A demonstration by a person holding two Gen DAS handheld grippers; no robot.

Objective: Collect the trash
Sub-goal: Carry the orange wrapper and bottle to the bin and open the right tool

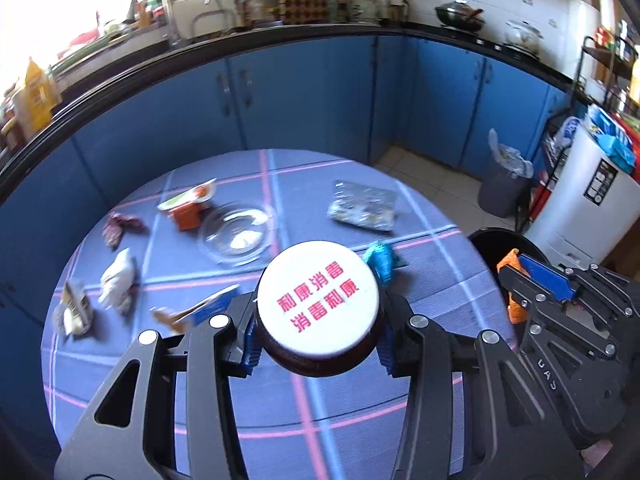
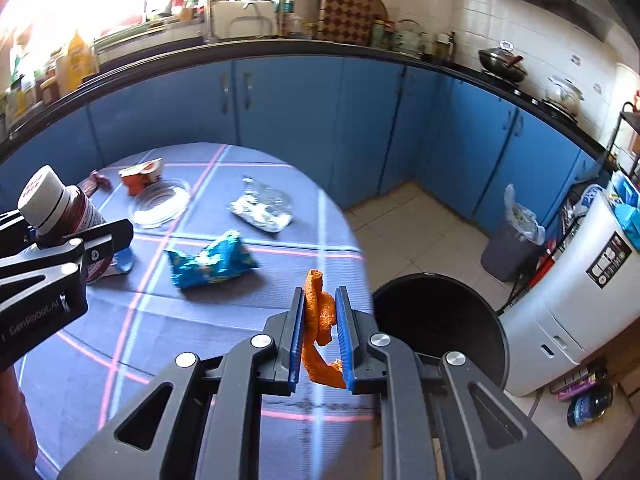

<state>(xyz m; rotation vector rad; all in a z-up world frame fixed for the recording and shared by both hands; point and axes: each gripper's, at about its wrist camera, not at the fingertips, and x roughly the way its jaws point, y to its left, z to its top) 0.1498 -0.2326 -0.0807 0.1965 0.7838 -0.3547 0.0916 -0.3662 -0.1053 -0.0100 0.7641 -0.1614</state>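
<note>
My left gripper is shut on a brown bottle with a white cap printed in red characters, held above the round table; it also shows in the right wrist view. My right gripper is shut on a curled orange peel, near the table's right edge beside the black bin. On the table lie a blue snack bag, a silver wrapper, an orange cup and more scraps at the left.
A clear glass bowl sits mid-table. Blue cabinets run behind. A grey bin with a bag and a white appliance stand on the floor at right.
</note>
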